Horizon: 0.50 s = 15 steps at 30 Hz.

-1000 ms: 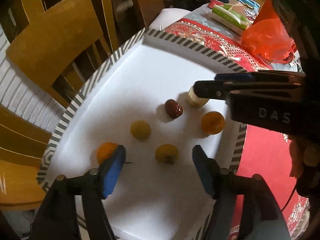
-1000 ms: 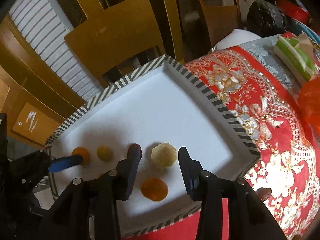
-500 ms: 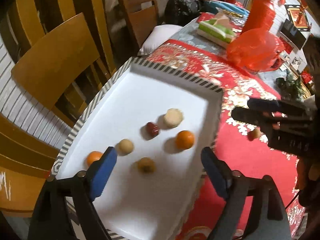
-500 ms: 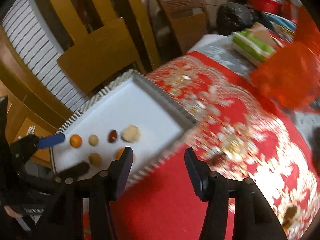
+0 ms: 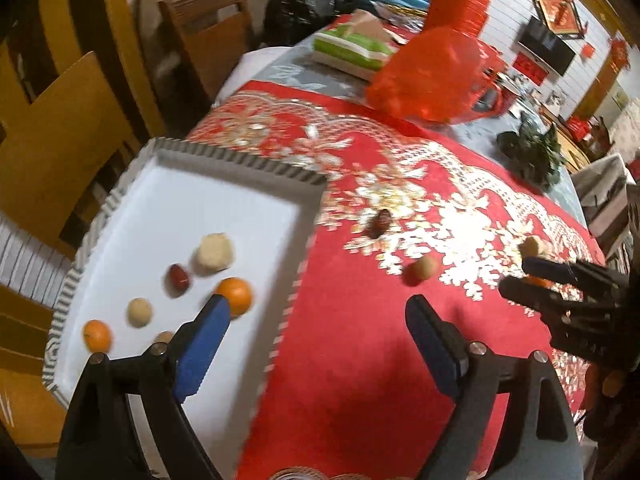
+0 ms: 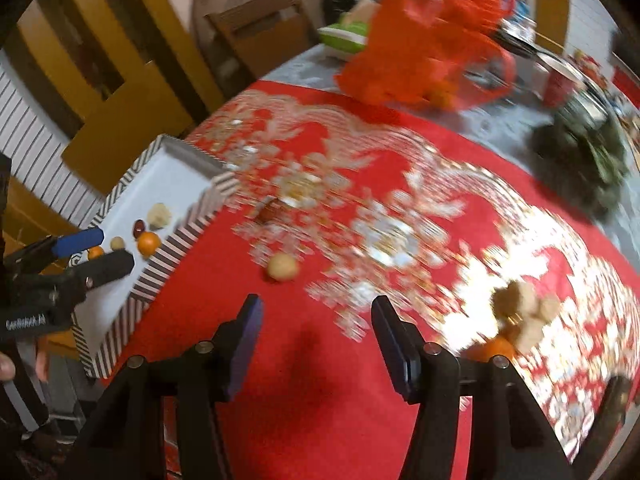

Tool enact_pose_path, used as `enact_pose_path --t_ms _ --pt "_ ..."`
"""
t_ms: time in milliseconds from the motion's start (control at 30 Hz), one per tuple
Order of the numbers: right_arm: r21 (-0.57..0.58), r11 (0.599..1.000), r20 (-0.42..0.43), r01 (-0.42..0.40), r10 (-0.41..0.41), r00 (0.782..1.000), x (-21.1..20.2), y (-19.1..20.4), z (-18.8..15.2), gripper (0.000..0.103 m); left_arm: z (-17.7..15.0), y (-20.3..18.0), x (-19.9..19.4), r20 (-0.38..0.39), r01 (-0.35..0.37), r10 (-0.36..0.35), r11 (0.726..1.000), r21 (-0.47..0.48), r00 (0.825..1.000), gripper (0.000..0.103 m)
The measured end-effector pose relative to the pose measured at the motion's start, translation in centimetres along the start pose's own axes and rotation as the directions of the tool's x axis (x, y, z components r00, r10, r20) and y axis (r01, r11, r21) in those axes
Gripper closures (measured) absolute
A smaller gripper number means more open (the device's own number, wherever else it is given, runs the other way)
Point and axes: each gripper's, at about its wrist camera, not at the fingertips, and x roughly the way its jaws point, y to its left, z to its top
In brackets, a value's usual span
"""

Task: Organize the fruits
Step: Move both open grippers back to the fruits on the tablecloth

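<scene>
1. The left gripper hangs over the near right edge of the white tray, its blue-padded jaws spread wide with nothing between them; they have just been opening.
2. The right gripper hovers above bare red tablecloth, jaws parted and empty, also just opened further.
3. The tray, with a black-and-white striped rim, sits at the table's left edge beside a wooden chair.
4. On the tray lie six pieces: a pale round fruit, a dark red date just beside it, an orange next to the left gripper's blue pad, a small beige ball, a second orange near the left rim, and one more small piece partly hidden behind the gripper finger.
5. Off the tray, on the cloth's gold pattern, lie a dark date and a beige ball, well apart from each other.
6. Further right, a cluster of pale fruits rests on the cloth with an orange touching its near side; this region is blurred.
7. In the left wrist view the right gripper shows at the right edge, just in front of that cluster.
8. At the far side of the table stand an orange plastic bag, a green-and-white tissue pack and some dark leafy greens.
</scene>
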Motion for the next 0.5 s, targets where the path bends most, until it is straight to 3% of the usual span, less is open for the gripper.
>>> enact_pose_path --t_ms 300,500 --pt "0.100 0.995 -0.014 0.031 -0.030 0.999 -1.7 -5.2 -3.3 0.042 2.0 -4.1 3.8 -0.054 0.090 -0.085 0.991 0.094 0.995 0.014" --pt "0.129 0.991 -0.029 0.026 -0.023 0.999 -1.5 -5.7 -4.5 0.042 4.3 -4.9 6.9 -0.085 0.167 -0.157 0.978 0.124 0.984 0.014"
